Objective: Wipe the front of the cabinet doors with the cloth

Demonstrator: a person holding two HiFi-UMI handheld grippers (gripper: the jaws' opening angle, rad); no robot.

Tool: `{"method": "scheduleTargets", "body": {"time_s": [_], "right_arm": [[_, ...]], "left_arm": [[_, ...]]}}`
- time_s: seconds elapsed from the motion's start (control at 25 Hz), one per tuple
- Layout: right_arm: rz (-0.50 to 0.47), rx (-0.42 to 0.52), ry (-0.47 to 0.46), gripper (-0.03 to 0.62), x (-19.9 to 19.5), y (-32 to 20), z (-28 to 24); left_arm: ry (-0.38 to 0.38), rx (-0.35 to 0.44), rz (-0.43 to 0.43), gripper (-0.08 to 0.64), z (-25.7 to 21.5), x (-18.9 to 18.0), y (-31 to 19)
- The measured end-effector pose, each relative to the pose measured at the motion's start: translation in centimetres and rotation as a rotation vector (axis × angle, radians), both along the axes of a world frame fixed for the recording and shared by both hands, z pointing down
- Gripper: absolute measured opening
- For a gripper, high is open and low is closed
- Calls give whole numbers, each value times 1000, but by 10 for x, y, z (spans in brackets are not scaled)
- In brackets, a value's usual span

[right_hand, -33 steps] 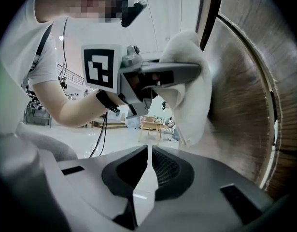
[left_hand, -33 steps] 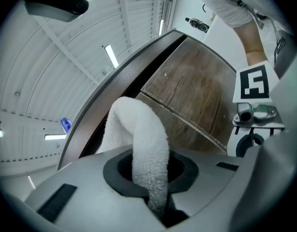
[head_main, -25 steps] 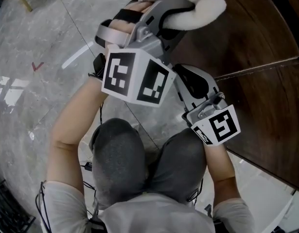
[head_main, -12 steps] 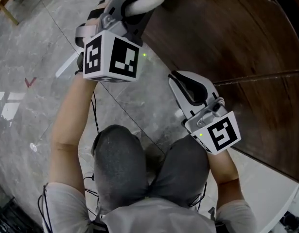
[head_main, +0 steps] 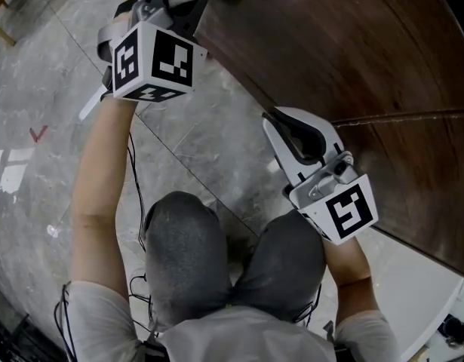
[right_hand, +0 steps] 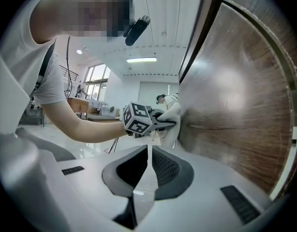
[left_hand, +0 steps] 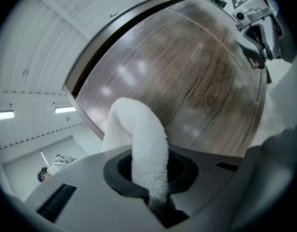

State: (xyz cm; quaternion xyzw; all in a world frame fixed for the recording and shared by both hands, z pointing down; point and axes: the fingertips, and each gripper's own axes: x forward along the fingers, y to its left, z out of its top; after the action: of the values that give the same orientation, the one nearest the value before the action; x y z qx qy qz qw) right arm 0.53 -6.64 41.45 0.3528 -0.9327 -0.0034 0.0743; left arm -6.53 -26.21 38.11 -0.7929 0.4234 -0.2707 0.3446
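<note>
Between the jaws of my left gripper (left_hand: 150, 180) is the cloth (left_hand: 138, 129), clamped hard at its near end. The rest loops out ahead of the gripper and its far fold presses flat on the door (left_hand: 196, 66). The right gripper view confirms it: the cloth is bunched between the left gripper and the wood, touching. My right gripper (right_hand: 148, 153) is clenched on nothing, pads together. The door is just off its right side, with no contact that I can see, and my knees (head_main: 216, 255) are just behind it.

Change over the last second: the left gripper slid away from me along the door. It went from just ahead of the right gripper to well beyond it, and the cloth rode along on the wood. In the head view the cloth is now mostly cut off at the top. The right gripper barely shifted.

Meaning: a wipe stroke is under way along the door's lower strip. The door's dark edge lies just ahead-left of the cloth, so I judge this pass is near its end. Next is probably a return pass or a shift up the panel. Beyond the seam (head_main: 405, 115), beside the right gripper, is more door. I can't tell if that part is wiped.
</note>
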Motion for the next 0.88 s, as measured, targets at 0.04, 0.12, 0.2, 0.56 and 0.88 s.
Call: {"method": "scheduleTargets", "body": {"time_s": [0.04,0.12,0.2,0.56,0.88], "right_arm": [[3,4,0,52,1,0,0],[2,10,6,52,1,0,-1],[-3,14,11,52,2,2,-2],[-15,23,-5,52,5,8,-5],[-49,42,-32,52,6,19,-14]], "left_arm": [[-3,13,4,58,0,1,-1],[-9,26,6,58,0,2,-3],[-5,18,7,58,-1,4,-3],[-7,47,95,58,-16,45,35],[-33,39,132,58,-20,71,64]]}}
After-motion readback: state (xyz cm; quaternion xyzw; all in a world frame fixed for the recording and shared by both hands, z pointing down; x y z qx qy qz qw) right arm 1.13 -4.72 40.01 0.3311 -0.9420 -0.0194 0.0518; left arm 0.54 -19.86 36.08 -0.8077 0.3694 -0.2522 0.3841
